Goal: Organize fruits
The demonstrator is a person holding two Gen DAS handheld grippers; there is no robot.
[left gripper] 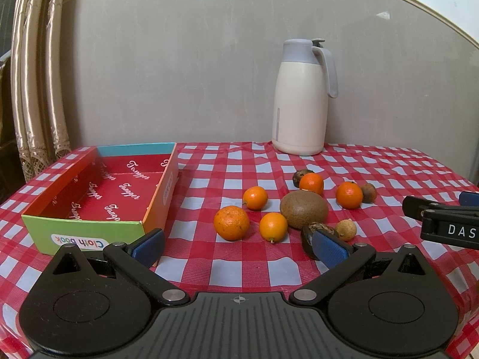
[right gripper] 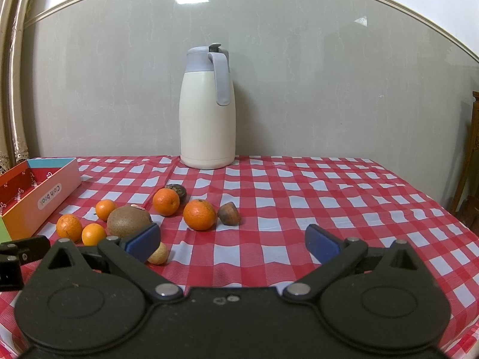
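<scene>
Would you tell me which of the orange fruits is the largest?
The orange nearest the box, at the left end of the cluster; it is rounder and rougher than the four smaller ones.

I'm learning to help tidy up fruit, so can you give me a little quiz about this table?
1. True or false: the box already has fruit inside.
2. How many bright orange fruits lie on the checked cloth? A) three B) five C) eight
3. Fill in: the big brown fruit sits in the ____ of the fruit group.

Key:
1. False. Its red floor is bare.
2. B. The biggest orange fruit is nearest the box.
3. Middle. The white jug stands behind the group, and both the left tool and the right tool are open, holding nothing.
</scene>
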